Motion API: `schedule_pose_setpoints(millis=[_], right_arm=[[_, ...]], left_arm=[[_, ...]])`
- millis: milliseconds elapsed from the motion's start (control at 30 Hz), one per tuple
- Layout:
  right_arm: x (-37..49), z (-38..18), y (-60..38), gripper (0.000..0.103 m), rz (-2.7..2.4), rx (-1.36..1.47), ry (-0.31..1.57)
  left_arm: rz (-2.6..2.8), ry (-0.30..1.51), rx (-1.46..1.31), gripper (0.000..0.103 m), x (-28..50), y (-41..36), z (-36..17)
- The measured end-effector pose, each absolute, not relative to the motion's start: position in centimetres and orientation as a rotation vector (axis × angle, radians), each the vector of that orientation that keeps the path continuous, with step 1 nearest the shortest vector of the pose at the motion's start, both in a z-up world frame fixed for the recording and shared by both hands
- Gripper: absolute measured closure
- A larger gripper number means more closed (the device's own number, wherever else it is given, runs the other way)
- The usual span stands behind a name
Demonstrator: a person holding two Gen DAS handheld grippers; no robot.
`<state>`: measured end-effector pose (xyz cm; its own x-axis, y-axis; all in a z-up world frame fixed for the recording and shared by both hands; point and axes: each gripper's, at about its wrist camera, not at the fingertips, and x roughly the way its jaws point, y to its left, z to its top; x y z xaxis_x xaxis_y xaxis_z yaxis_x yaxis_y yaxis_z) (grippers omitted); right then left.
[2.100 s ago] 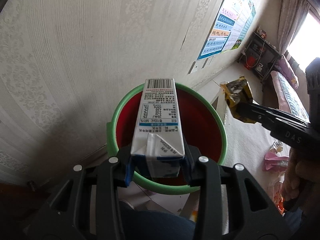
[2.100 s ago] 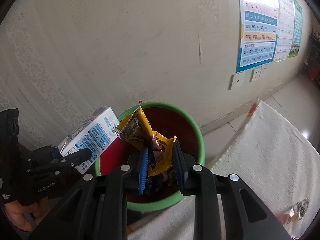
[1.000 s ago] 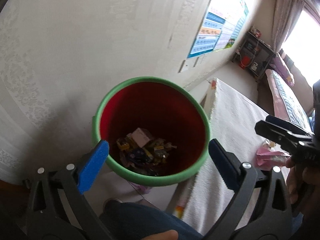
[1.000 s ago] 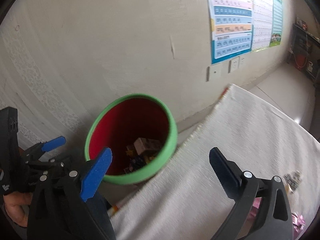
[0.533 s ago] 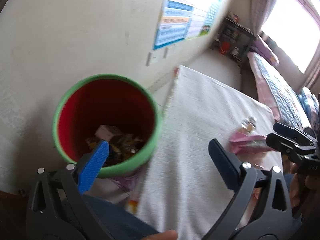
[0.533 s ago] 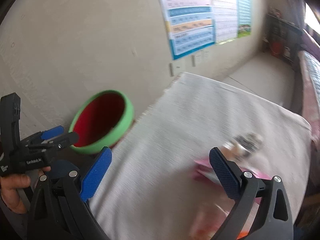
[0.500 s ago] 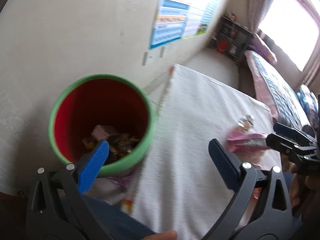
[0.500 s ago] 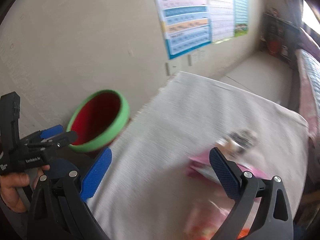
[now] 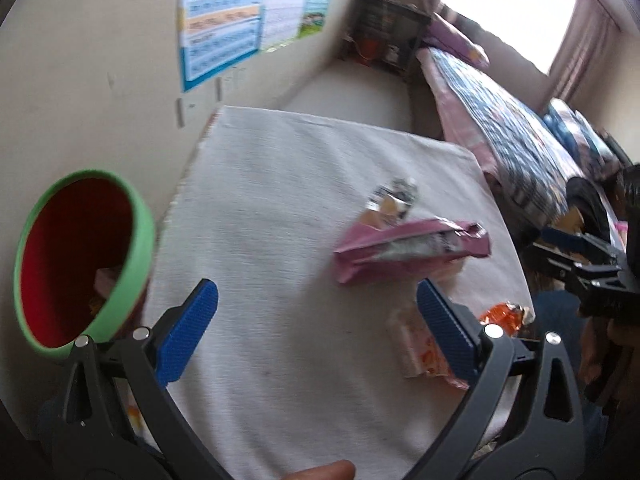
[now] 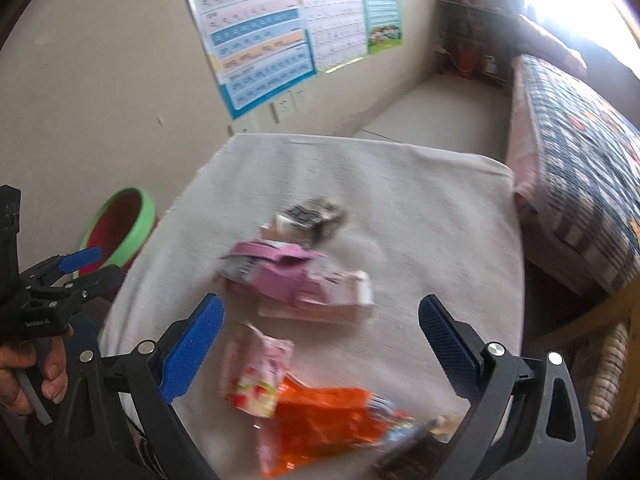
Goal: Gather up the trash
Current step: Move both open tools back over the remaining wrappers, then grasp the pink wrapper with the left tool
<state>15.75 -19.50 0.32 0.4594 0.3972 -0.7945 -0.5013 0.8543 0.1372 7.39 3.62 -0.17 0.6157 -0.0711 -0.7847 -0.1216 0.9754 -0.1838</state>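
Note:
A red bin with a green rim [image 9: 82, 258] stands at the table's left edge and holds dropped trash; it also shows in the right wrist view [image 10: 120, 226]. On the white cloth lie a pink wrapper [image 9: 408, 246] [image 10: 288, 276], a crumpled silver wrapper [image 9: 394, 200] [image 10: 314, 216], a pink strawberry packet [image 10: 258, 376] [image 9: 420, 350] and an orange wrapper [image 10: 320, 420] [image 9: 504, 314]. My left gripper [image 9: 318, 328] is open and empty above the cloth. My right gripper [image 10: 320, 348] is open and empty above the packets.
The white cloth-covered table [image 9: 288, 184] sits against a beige wall with a chart poster [image 10: 256, 32]. A bed with a patterned blanket [image 10: 576, 144] lies to the right. A dark shelf [image 9: 392, 36] stands in the far corner.
Both grippers dropped the milk carton and the yellow wrapper into the bin and opened. Both then swung right, from the bin to over the trash on the cloth.

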Motion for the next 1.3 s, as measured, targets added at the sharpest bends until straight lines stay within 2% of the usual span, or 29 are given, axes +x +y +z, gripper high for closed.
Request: schedule_pose_setpoints(millis=[500,1033,1067,1133,1167,1300], right_arm=[[17.1,-1.1,-21.5,0.008,0.541,-0.101,0.980],[21.3,-5.2,-22.6,0.008,0.513,-0.085,1.096],[21.5,-5.3,-22.7,0.008,0.511,-0.080,1.102],[21.7,-5.5,-22.6,0.008,0.512,-0.082,1.104],[21.8,-5.6,-22.5,0.008,0.514,-0.084,1.105],[21.9,-5.7,-21.7,0.008,0.529,-0.085,1.110]], left_arm=[[-0.066,1.031,-0.044,0.006,11.9,-0.6,-3.1],[-0.291,1.057,0.088,0.006,17.0,-2.9,-5.4],[-0.303,1.058,0.089,0.008,17.1,-3.0,-5.5],[-0.326,1.057,0.079,0.021,17.3,-3.1,-5.6],[-0.327,1.066,0.076,0.031,17.5,-3.1,-5.8],[-0.321,1.057,0.063,0.039,17.2,-2.7,-5.6]])
